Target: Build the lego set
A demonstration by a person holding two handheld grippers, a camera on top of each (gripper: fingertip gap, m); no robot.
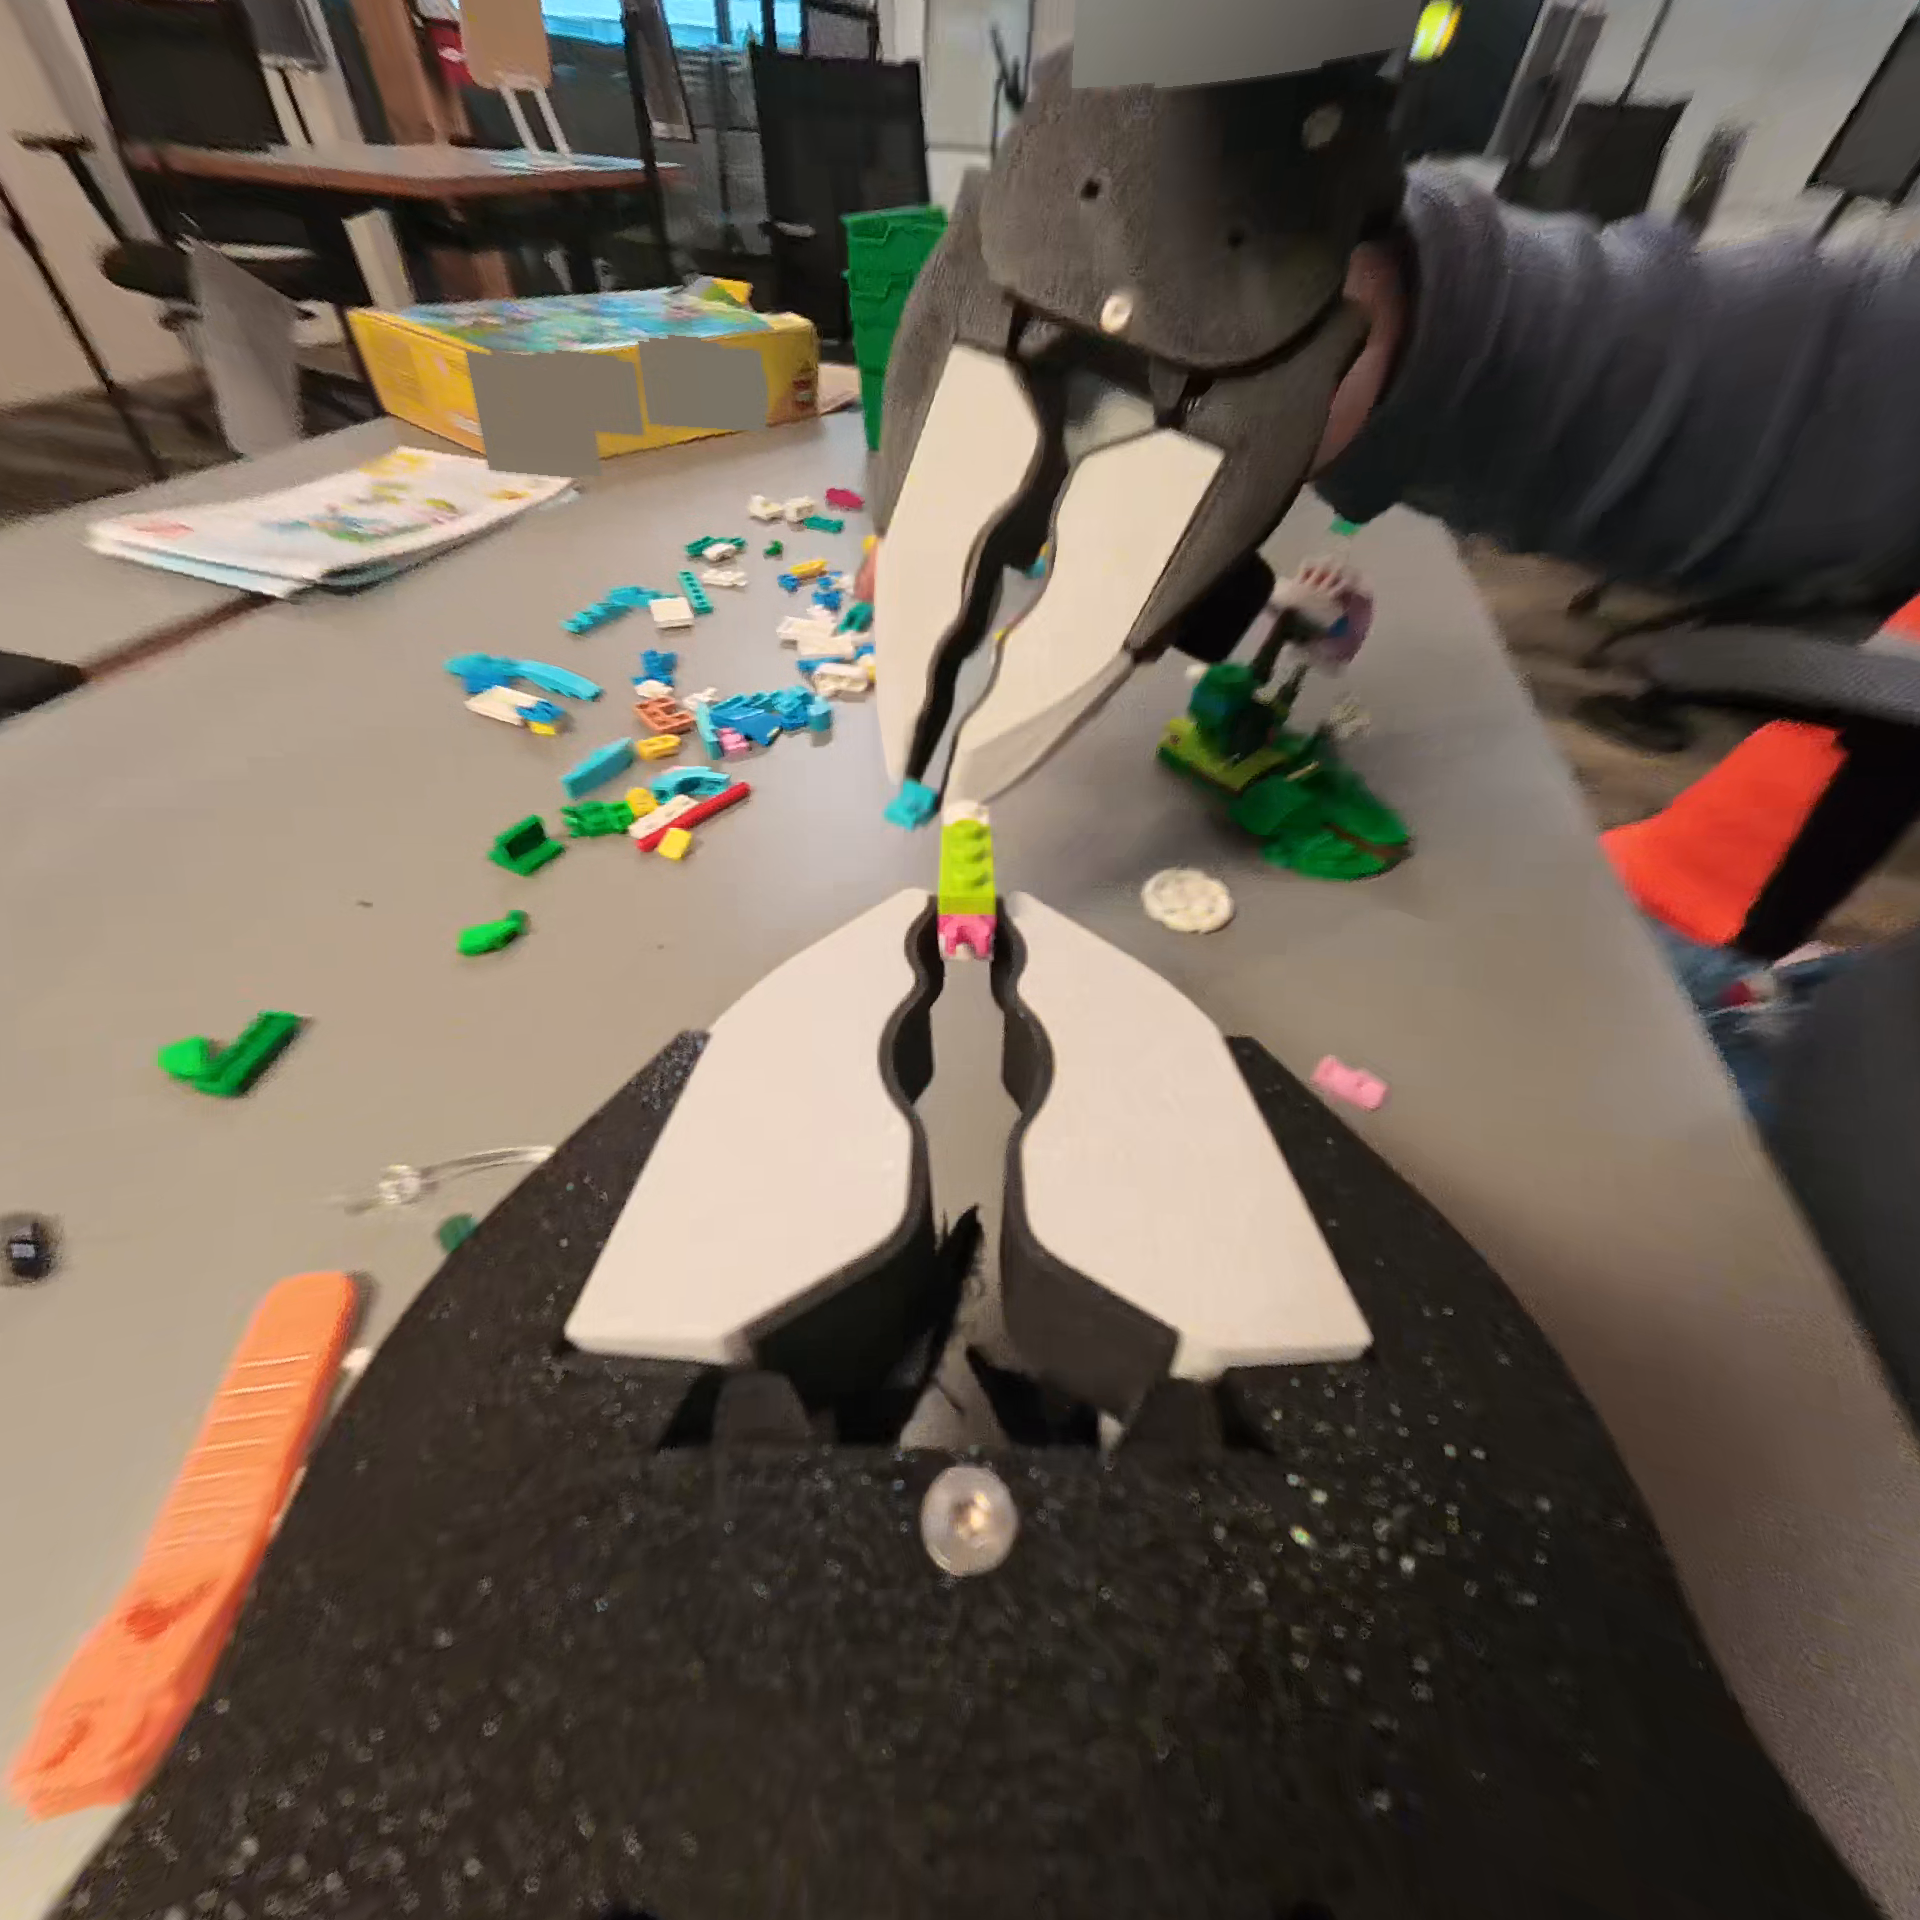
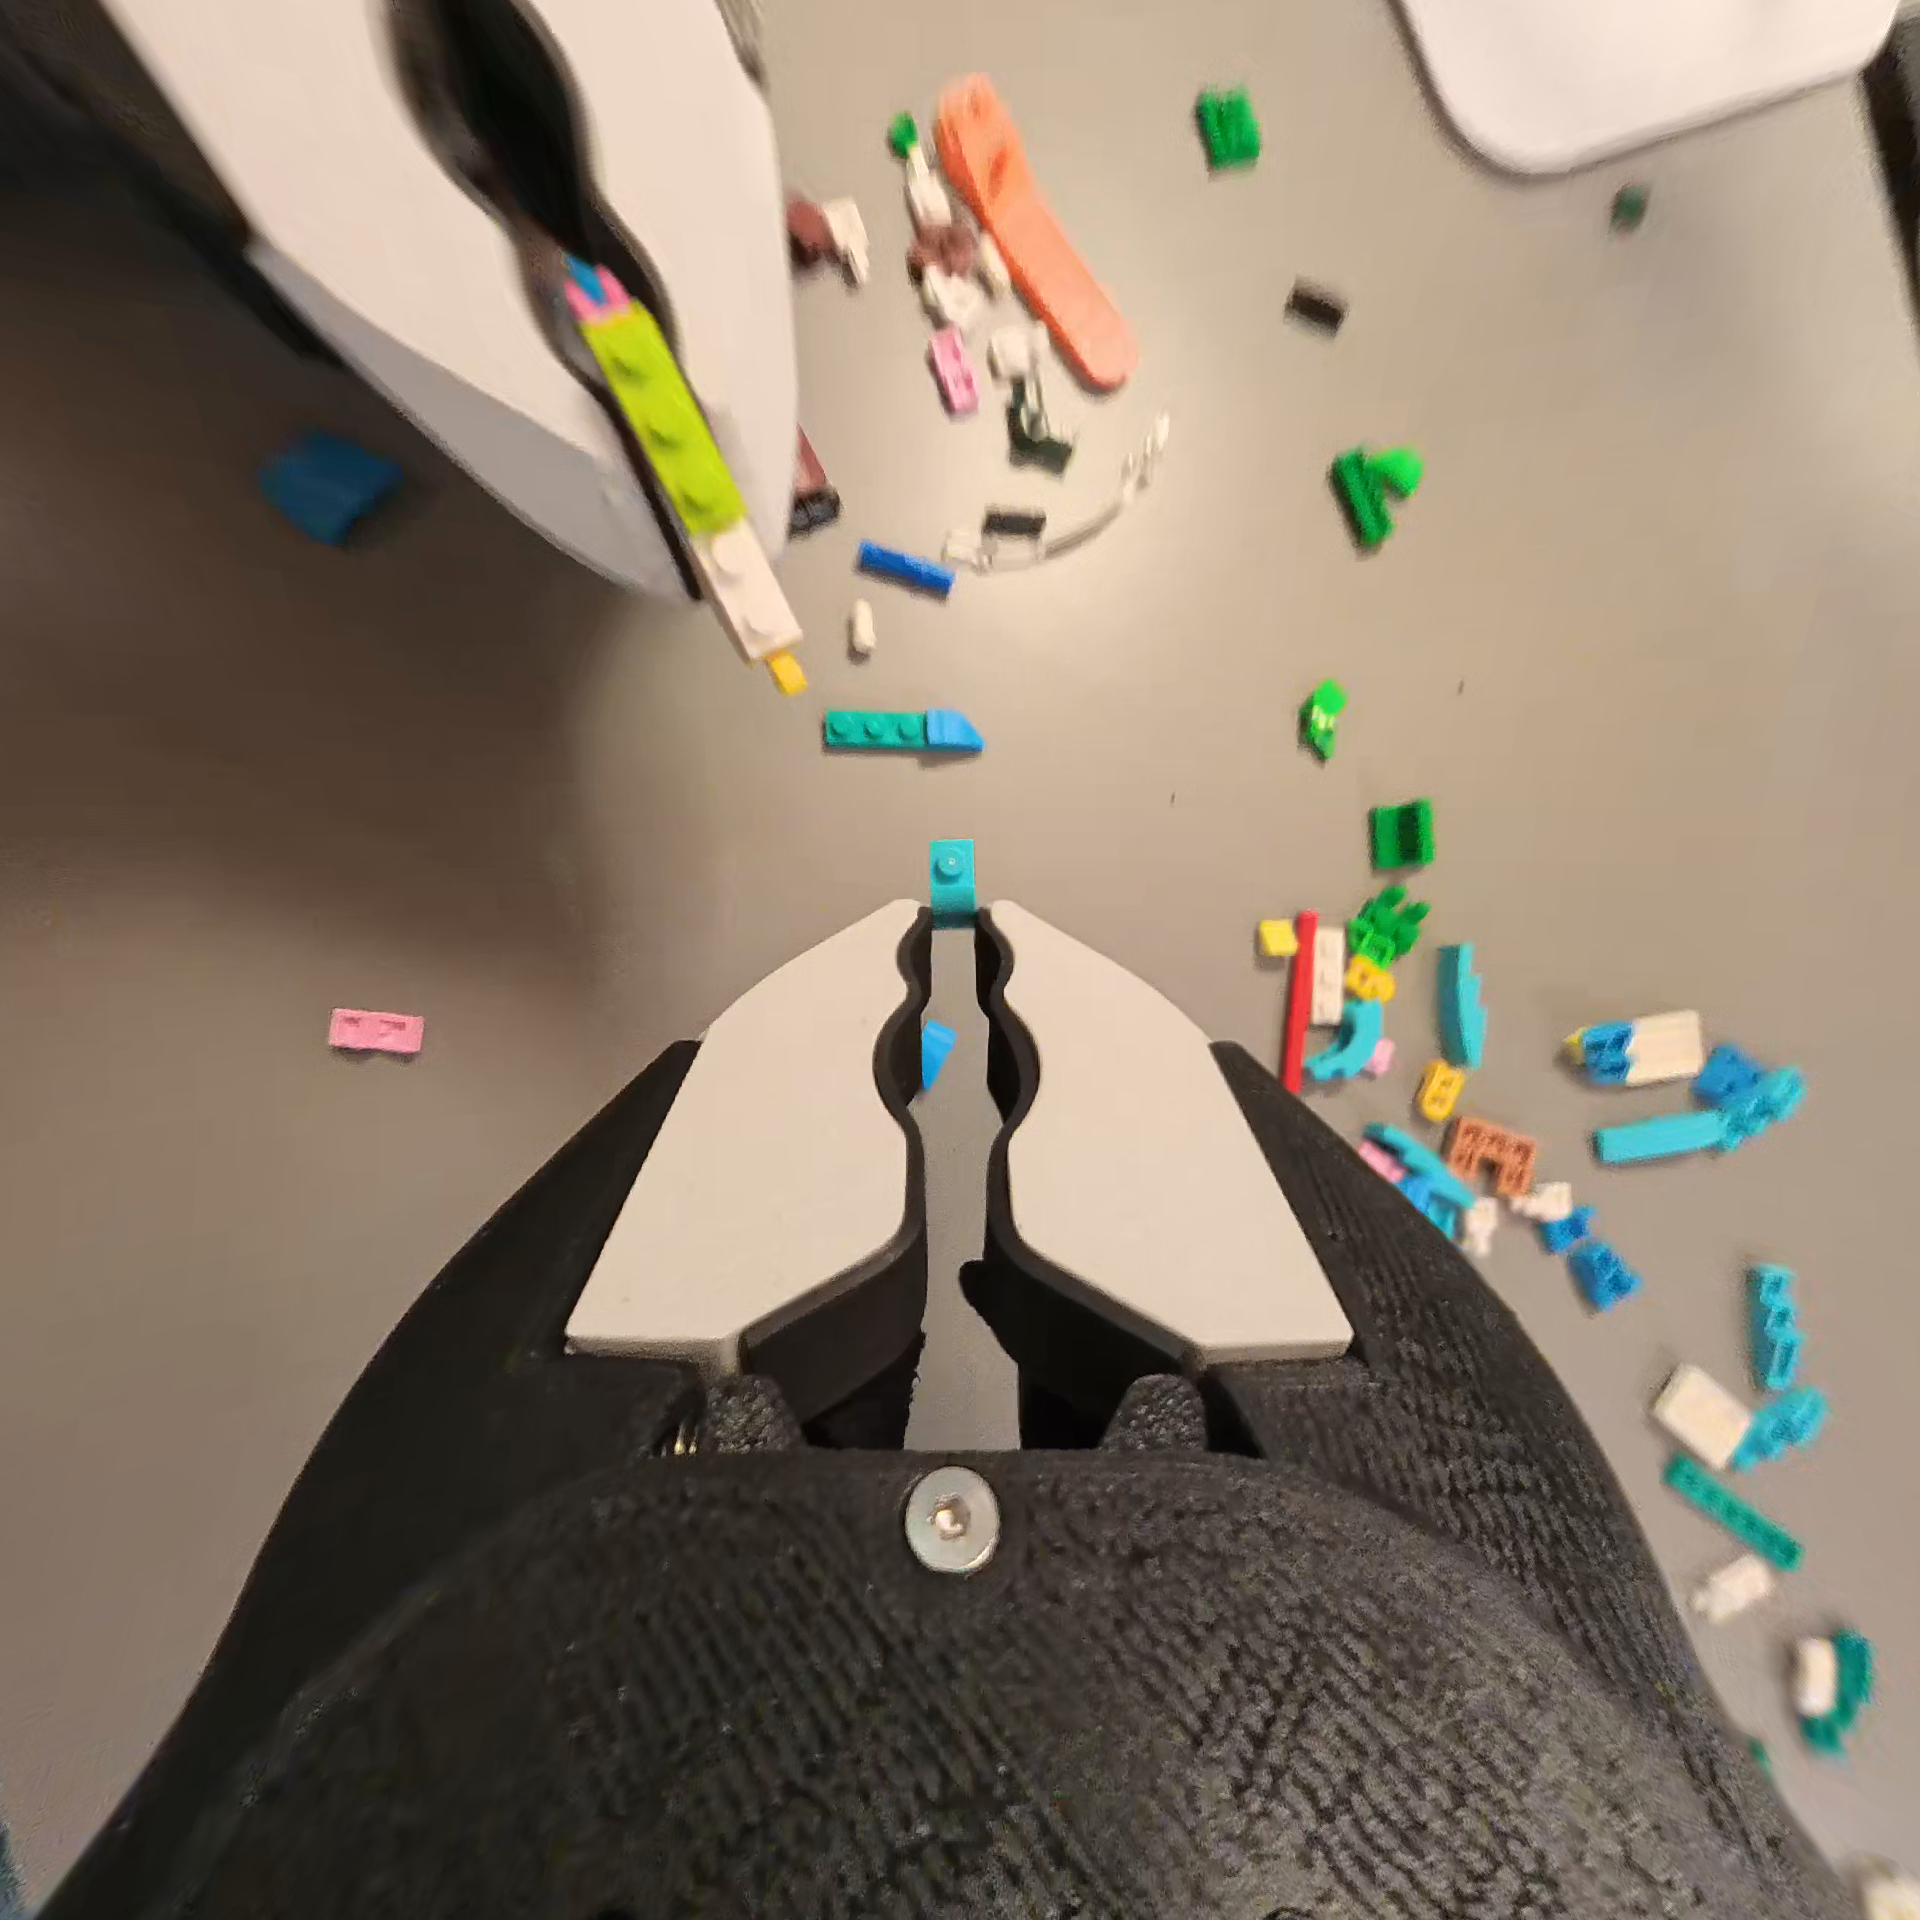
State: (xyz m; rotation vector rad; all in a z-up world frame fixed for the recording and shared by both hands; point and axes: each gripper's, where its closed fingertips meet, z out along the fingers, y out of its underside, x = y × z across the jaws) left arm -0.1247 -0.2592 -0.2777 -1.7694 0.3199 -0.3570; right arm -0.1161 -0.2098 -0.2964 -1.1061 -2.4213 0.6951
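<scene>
My left gripper (image 1: 966, 920) is shut on a small lego assembly (image 1: 967, 873): a lime green plate with a pink piece at its near end and a white plate at its far tip. In the right wrist view this assembly (image 2: 675, 447) sticks out of the left gripper (image 2: 717, 561) at upper left, with a yellow tip. My right gripper (image 2: 954, 912) is shut on a small teal piece (image 2: 952, 878). In the left wrist view the right gripper (image 1: 940, 795) comes down from above, its teal piece (image 1: 912, 802) just left of the assembly's white tip.
Loose lego pieces (image 1: 717, 686) lie scattered on the grey table (image 1: 260, 831). A partly built green model (image 1: 1288, 769) stands at the right. An orange brick separator (image 1: 197, 1538), a yellow box (image 1: 582, 353), an instruction booklet (image 1: 322, 520) and a person's sleeve (image 1: 1621, 384) show too. My right fingertips sit around 6 cm from my left ones. My left tips are roughly 15 cm from the orange brick separator (image 1: 197, 1538). Seen from the right wrist view (image 2: 1041, 227) as well.
</scene>
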